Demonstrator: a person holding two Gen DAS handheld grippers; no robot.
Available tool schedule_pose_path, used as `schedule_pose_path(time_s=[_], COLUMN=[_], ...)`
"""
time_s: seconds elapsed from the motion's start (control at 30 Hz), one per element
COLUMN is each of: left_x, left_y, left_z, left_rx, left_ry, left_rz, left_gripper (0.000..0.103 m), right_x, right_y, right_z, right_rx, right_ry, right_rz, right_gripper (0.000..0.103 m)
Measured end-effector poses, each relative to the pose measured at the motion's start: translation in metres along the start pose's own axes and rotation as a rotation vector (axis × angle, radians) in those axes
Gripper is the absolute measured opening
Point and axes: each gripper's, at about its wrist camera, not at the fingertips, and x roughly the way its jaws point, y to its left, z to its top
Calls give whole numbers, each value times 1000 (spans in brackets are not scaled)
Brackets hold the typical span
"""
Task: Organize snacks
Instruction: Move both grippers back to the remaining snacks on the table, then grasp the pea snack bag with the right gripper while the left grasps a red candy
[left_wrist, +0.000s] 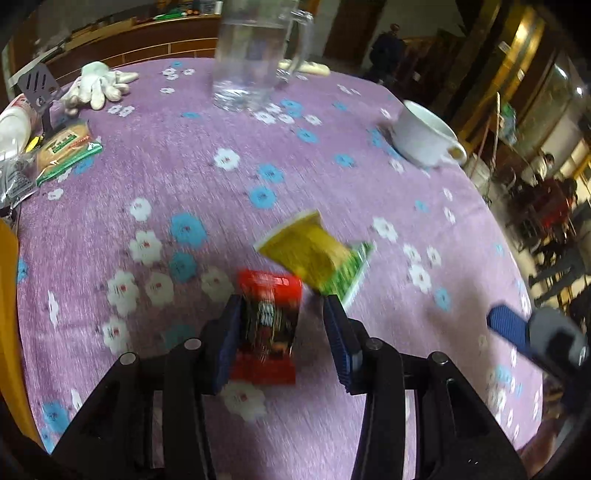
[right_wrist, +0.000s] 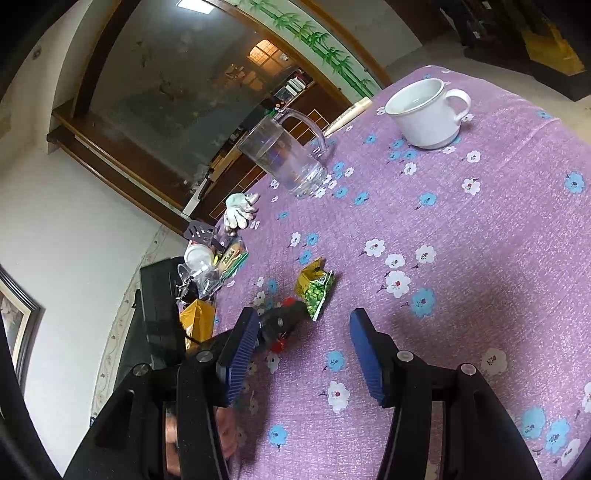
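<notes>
A red snack packet (left_wrist: 267, 328) lies on the purple flowered tablecloth (left_wrist: 332, 177) between the blue pads of my left gripper (left_wrist: 282, 301). It rests against the left pad, and a gap shows at the right pad. Just beyond it lies a yellow-and-green pea packet (left_wrist: 317, 254), also visible in the right wrist view (right_wrist: 316, 288). From the right wrist, the left gripper (right_wrist: 282, 321) covers most of the red packet (right_wrist: 277, 345). My right gripper (right_wrist: 301, 332) stands open over bare cloth with nothing between its fingers. One of its fingers (left_wrist: 509, 328) shows at the right.
A glass mug (left_wrist: 255, 55) and a white cup (left_wrist: 424, 136) stand at the far side. At the left edge sit a biscuit packet (left_wrist: 66, 147), a white glove (left_wrist: 99, 86), a stand and clutter. A yellow bag (right_wrist: 197, 325) hangs off the table's left edge.
</notes>
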Motion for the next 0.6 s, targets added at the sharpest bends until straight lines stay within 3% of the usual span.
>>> schedule_pose_path(time_s=[0.1, 0.23, 0.43, 0.6], left_x=[-4, -9, -29, -50], left_y=[-7, -16, -14, 1], left_z=[-11, -28, -59, -87], left_rx=[36, 67, 26, -32], left_ry=[-31, -64, -81, -106], left_rz=[41, 128, 99, 10], left_gripper=[39, 26, 23, 23], right_x=[0, 1, 3, 7], right_y=[1, 1, 1, 6], right_z=[0, -1, -2, -5], right_rx=[-4, -14, -24, -64], right_ry=[-1, -6, 2, 7], right_rz=[2, -11, -23, -50], right_gripper=[55, 55, 55, 55])
